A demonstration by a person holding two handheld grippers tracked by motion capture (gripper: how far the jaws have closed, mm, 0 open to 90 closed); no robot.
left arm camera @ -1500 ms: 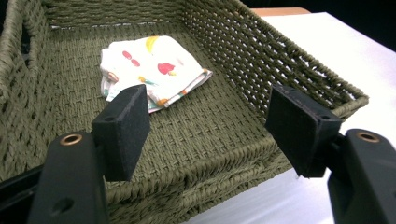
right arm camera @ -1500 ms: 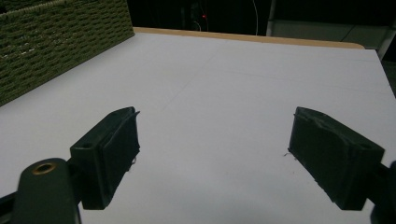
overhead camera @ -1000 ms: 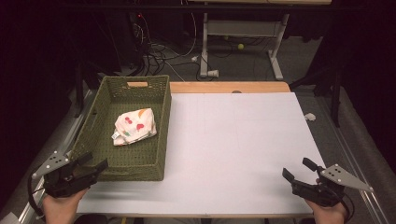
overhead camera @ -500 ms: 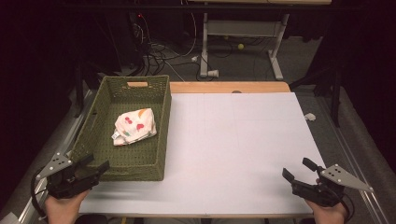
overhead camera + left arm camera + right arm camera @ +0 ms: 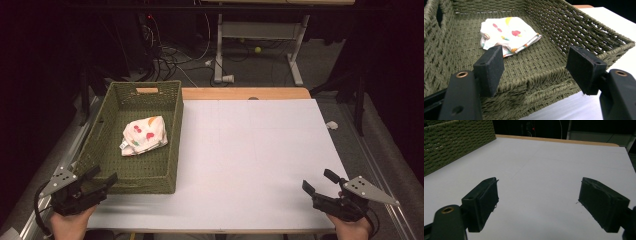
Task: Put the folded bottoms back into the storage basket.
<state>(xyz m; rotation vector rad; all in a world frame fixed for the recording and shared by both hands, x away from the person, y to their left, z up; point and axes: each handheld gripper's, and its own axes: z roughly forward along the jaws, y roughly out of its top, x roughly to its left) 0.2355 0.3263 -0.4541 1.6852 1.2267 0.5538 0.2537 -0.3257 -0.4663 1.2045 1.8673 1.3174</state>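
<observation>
A green woven basket (image 5: 174, 145) stands on the left part of the white table (image 5: 260, 150). Inside it lies a folded white cloth (image 5: 144, 135) with coloured prints, also seen in the left gripper view (image 5: 509, 32). My left gripper (image 5: 102, 178) is held at the basket's near left corner, open, with nothing between its jaws (image 5: 535, 66); the basket's near wall (image 5: 544, 82) shows between them. My right gripper (image 5: 320, 183) hovers open over the table's near right corner, jaws wide apart above bare white surface (image 5: 537, 200).
A wooden strip (image 5: 245, 93) runs along the table's far edge. Behind it on the dark floor are cables and a white desk frame (image 5: 260, 35). A small white object (image 5: 331, 125) lies off the table's right edge.
The left gripper has shifted slightly lower and toward the near edge. The right gripper has barely moved. The cloth and basket lie as before.
</observation>
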